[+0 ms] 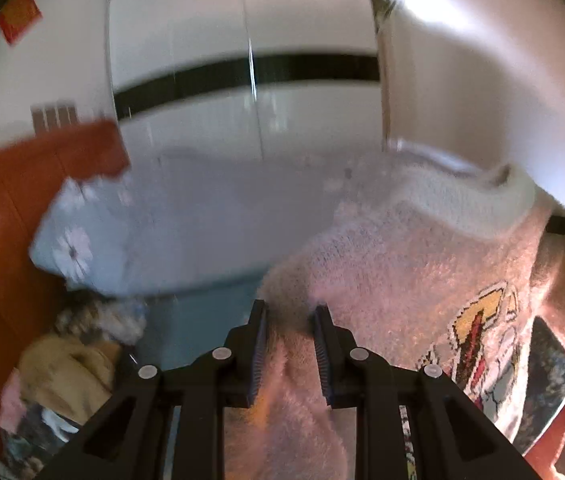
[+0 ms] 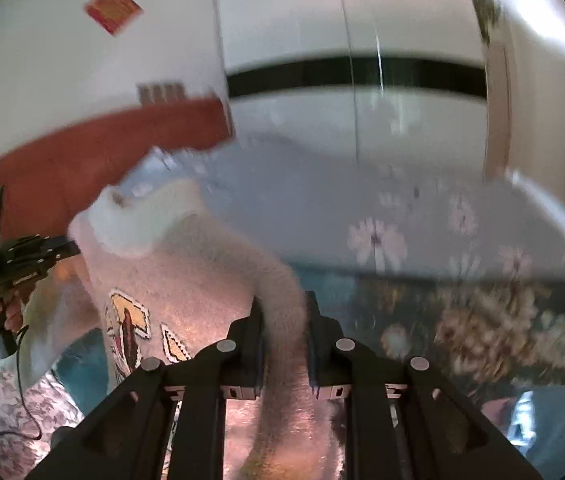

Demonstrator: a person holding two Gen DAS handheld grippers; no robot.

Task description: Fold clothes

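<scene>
Both tongs grip one fuzzy pink sweater (image 1: 410, 256) and hold it up in the air above the bed (image 1: 218, 216). In the left wrist view the left tongs (image 1: 289, 312) are narrowed on a thick bunch of the pink knit, which fills the gap between the two ribbed pads and runs back down toward the camera. In the right wrist view the right tongs (image 2: 281, 299) pinch another fold of the same sweater in the same manner, the cloth rising between the pads and curving up toward the collar.

The sweater's white ribbed collar (image 2: 138, 220) sits at its upper edge, and a yellow, red and white knitted picture (image 2: 126, 320) shows on the body below the collar. The garment hangs spread between the two grips, with light glowing through the pink fabric.

Relative to the sweater, the bed lies behind and below it, covered in a pale blue sheet printed with white flowers. A pillow (image 1: 82, 236) in the same print lies at the bed's head, against an orange-brown headboard (image 1: 10, 208). Beyond the bed stands a white wardrobe (image 1: 242, 60) crossed by a dark horizontal band. A heap of other clothes (image 1: 66, 368) lies low down beside the headboard. Both views are blurred, so finer detail cannot be made out.
</scene>
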